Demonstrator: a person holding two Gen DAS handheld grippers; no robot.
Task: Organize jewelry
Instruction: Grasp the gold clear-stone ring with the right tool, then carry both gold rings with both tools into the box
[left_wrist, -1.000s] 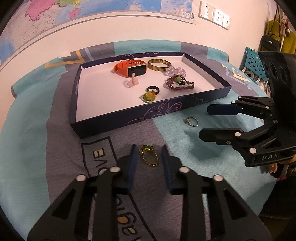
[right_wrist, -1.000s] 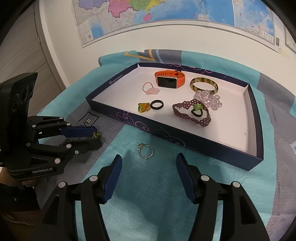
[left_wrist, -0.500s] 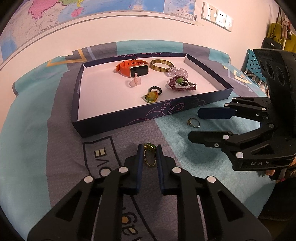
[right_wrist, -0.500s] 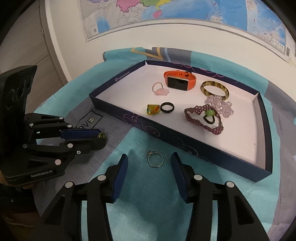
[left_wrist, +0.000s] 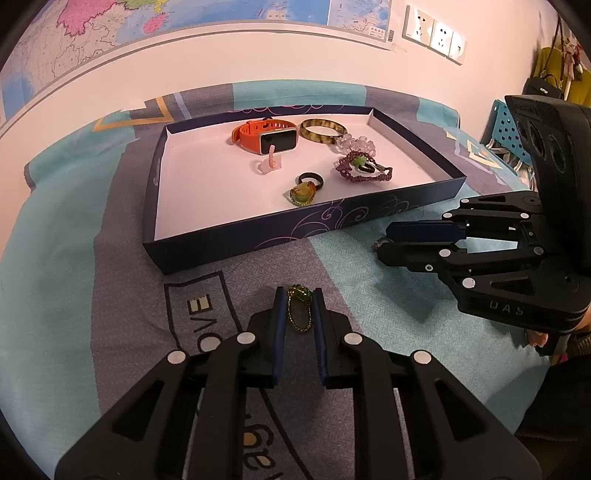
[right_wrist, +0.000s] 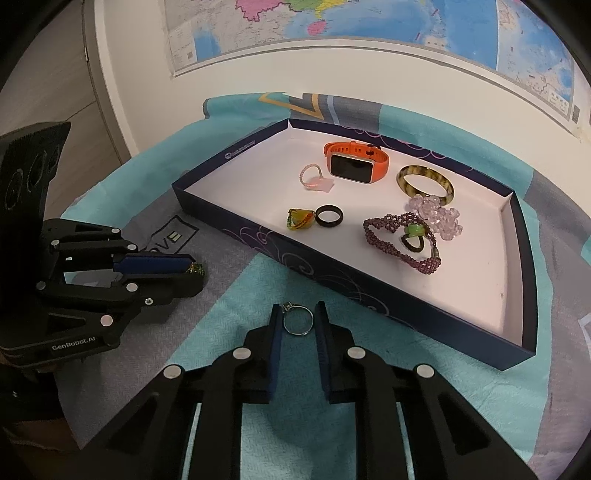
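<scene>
Teal-and-grey cloth (left_wrist: 55, 280) under a wall map, box (right_wrist: 207, 206) of jewelry on it. Left gripper (left_wrist: 300, 295) is pinched on the green beaded ring (left_wrist: 300, 308), just short of the box's near wall. Right gripper (right_wrist: 298, 311) is closing on the silver ring (right_wrist: 297, 320), pads touching both sides.

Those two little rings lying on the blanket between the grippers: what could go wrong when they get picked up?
1. The silver ring is thin and lies flat on the soft blanket; the right gripper, whose jaws are closing, might pinch cloth or flick it away.
2. The green beaded ring in the left gripper looks floppy and could slip out before reaching the box.
</scene>
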